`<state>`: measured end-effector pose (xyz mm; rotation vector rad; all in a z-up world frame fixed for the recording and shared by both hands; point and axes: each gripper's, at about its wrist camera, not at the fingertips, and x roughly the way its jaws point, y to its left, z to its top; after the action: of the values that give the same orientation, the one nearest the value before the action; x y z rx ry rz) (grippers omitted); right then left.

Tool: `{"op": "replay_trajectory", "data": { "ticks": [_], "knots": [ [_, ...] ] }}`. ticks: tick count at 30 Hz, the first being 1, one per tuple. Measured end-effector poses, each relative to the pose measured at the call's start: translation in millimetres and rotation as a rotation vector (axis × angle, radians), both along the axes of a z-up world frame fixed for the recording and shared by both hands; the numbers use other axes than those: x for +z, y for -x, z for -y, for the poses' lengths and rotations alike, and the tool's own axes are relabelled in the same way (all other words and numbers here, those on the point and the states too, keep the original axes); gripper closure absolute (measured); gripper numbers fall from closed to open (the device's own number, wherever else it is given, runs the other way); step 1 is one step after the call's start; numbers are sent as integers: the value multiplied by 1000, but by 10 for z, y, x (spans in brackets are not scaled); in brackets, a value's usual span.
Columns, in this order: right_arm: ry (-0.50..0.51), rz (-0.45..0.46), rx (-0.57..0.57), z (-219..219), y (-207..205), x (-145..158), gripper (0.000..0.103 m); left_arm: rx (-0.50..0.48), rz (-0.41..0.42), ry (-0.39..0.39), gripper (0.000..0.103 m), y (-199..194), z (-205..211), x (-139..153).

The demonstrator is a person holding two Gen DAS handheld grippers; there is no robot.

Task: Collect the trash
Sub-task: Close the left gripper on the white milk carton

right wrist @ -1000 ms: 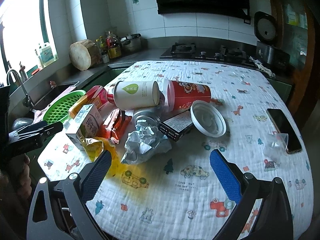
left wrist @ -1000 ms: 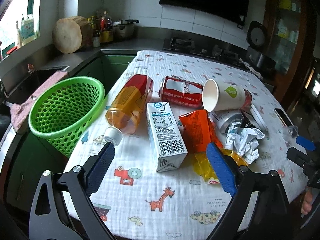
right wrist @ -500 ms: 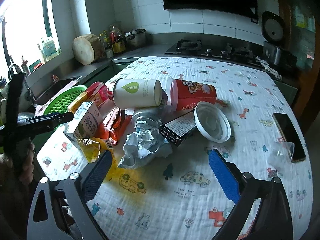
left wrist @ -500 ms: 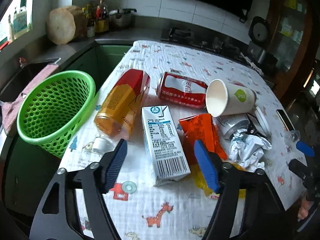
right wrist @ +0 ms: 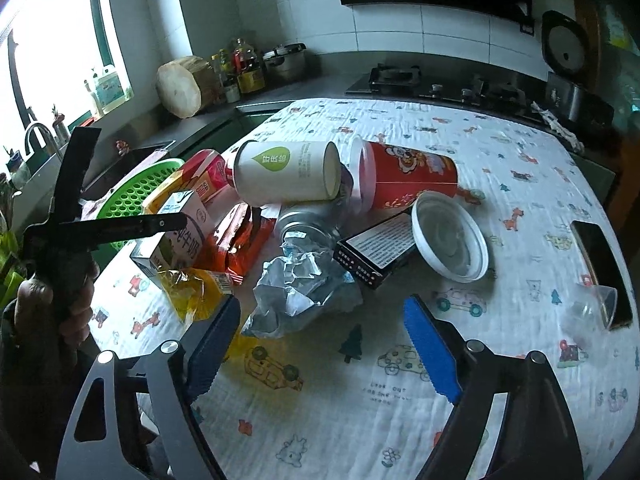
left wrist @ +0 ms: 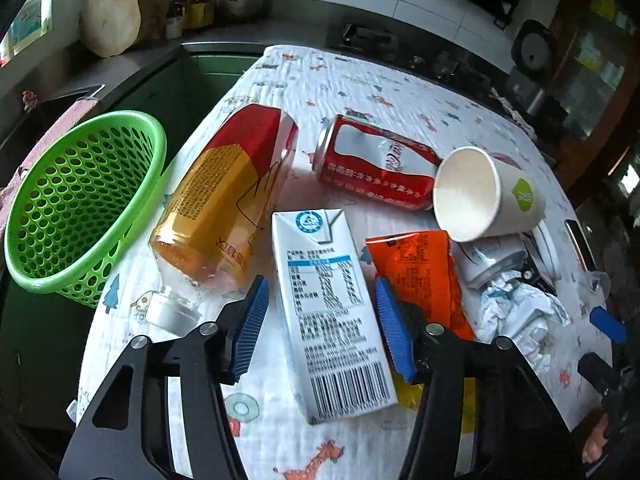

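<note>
A pile of trash lies on a desk covered with a white cloth printed with cartoon animals and cars; the left gripper hangs over the near end of a white rectangular milk carton with a barcode, its blue-padded fingers set either side of the carton and closing, a gap showing between each pad and the carton's sides; the carton lies flat between an orange-and-red plastic drink bottle with a white cap on its left and a crumpled orange snack wrapper on its right; a dented red soda can and a white paper cup with a green leaf logo lie on their sides just beyond; a green perforated plastic basket sits at the desk's left edge, tilted over it.

The right gripper hovers above bare cloth in front of a crumpled ball of grey-white paper; its fingers stand apart and are closing with nothing between them; behind the paper lie a silver can, a black flat box with white print, a round white plastic lid and a red cartoon-printed paper tub; a yellow transparent wrapper lies at the left; a dark phone rests near the desk's right edge.
</note>
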<state>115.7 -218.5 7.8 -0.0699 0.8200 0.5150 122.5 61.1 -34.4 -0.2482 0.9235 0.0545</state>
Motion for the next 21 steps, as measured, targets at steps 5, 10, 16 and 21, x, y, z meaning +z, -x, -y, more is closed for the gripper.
{"op": "replay_trajectory", "data": {
  "ticks": [5, 10, 16, 21],
  "knots": [
    [13, -9, 25, -73, -59, -41, 23, 0, -29, 30, 53, -112, -34, -76],
    [22, -15, 54, -152, -172, -4, 23, -6, -30, 32, 55, -137, -43, -85],
    [66, 6, 109, -320, -329, 121, 23, -30, -24, 23, 58, -145, -36, -97],
    [53, -2, 122, -487, -477, 199, 23, -36, -32, 1, 57, -138, -2, -102]
  ]
}}
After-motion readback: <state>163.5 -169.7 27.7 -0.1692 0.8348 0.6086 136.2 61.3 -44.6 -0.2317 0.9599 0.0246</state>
